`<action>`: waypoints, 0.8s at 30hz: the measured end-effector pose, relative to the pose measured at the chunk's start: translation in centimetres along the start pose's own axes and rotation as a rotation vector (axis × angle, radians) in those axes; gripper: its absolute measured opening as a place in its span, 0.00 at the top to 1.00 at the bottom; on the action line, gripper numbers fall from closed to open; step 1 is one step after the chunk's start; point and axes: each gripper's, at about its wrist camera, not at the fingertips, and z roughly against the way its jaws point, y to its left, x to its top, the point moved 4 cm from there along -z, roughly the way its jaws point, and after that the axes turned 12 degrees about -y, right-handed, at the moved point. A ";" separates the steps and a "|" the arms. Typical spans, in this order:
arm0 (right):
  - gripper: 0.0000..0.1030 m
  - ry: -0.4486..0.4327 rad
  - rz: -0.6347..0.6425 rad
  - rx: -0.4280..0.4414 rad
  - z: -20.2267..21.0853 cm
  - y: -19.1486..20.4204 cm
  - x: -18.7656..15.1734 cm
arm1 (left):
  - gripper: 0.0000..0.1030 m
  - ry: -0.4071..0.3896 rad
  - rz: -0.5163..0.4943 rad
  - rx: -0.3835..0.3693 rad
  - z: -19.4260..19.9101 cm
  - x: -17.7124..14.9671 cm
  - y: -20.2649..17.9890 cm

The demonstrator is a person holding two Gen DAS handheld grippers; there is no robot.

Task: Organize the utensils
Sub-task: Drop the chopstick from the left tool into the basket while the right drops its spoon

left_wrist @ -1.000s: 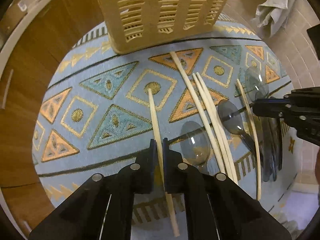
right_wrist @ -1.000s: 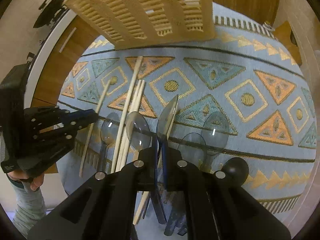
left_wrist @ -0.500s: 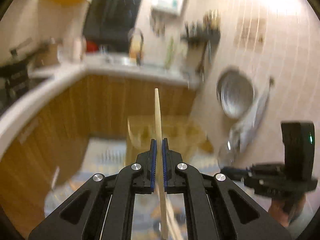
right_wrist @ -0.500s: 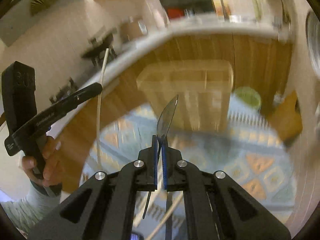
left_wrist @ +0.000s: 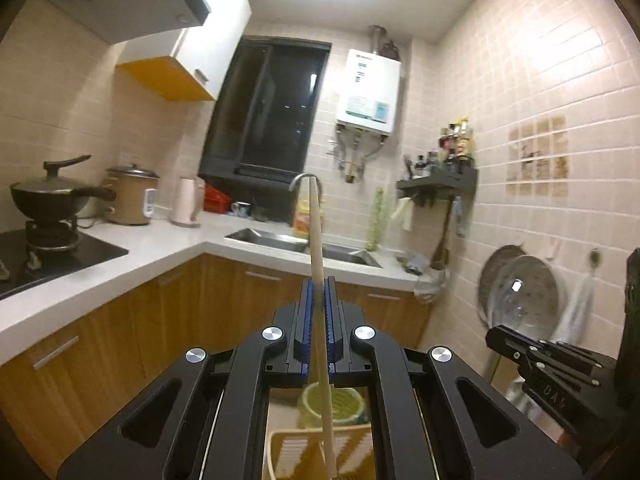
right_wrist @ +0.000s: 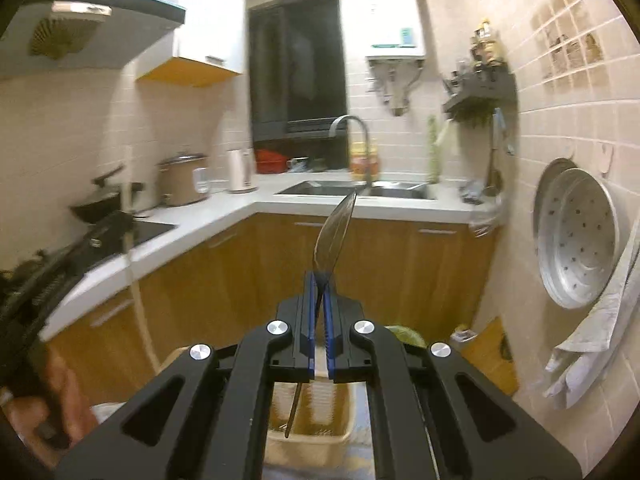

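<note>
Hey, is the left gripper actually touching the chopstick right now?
Touching. In the left wrist view the left gripper is shut on the chopstick, its blue pads pressed against both sides with no gap showing.

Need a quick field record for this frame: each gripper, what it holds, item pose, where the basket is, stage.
left gripper: shut on chopstick
chopstick pose: near upright, lower end over the basket
right gripper: shut on clear plastic spoon
spoon pose: bowl up, handle hanging down toward the basket
basket: beige, slotted, below both grippers
background: sink, hanging steamer tray
stage: both items lifted, neither released into the basket yet
</note>
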 end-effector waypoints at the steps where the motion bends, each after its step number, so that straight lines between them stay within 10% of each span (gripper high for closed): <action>1: 0.97 0.002 0.012 -0.010 -0.5 -0.1 -0.5 | 0.97 -0.002 -0.006 0.016 -0.4 -0.5 0.2; 15: 0.96 0.115 -0.046 0.067 -2.9 -0.7 -7.2 | 0.94 0.072 -0.049 0.059 -1.1 -6.7 2.1; 19: 0.66 0.147 -0.094 0.123 -1.7 -1.2 -7.3 | 0.75 0.100 -0.013 0.019 0.0 -6.3 2.7; 24: 0.63 0.164 -0.142 0.147 1.0 -2.0 -5.9 | 0.71 0.127 0.041 -0.018 2.6 -4.3 3.8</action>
